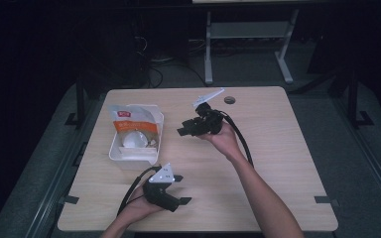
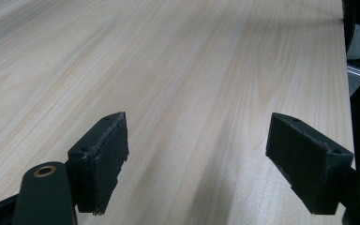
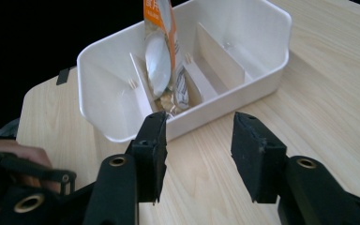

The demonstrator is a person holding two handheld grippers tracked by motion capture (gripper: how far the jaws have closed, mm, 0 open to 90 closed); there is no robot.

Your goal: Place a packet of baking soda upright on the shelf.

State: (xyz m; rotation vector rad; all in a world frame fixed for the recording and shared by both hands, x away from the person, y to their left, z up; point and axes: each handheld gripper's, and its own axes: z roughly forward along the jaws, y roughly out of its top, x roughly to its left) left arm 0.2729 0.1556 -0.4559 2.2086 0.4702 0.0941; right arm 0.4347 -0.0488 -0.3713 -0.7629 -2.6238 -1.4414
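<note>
The white bin sits on the left half of the wooden table, and everything here is read off it. Inside it stands the orange-and-white snack pouch, leaning upright in one of the middle slots; in the right gripper view the pouch is wedged between two thin dividers, which looks like the reason it stays on edge instead of flopping flat. The bin itself has several of these partitions, and the compartments on either side of the pouch look bare. Just to the right of the bin, the right gripper is held above the tabletop with its nose aimed back at the bin, jaws parted and nothing between them: the pouch is inside the bin, clear of the pads, so this reads as a release already made, the tool simply standing off so as not to drag the pouch out. From its own camera the right gripper shows bare wood between the two black pads. In front of the bin, near the table's close edge, the left gripper is parked low with its jaws spread wide and empty, facing away from the bin over plain tabletop; the left gripper seems to be kept there to stay out of the way.
</note>
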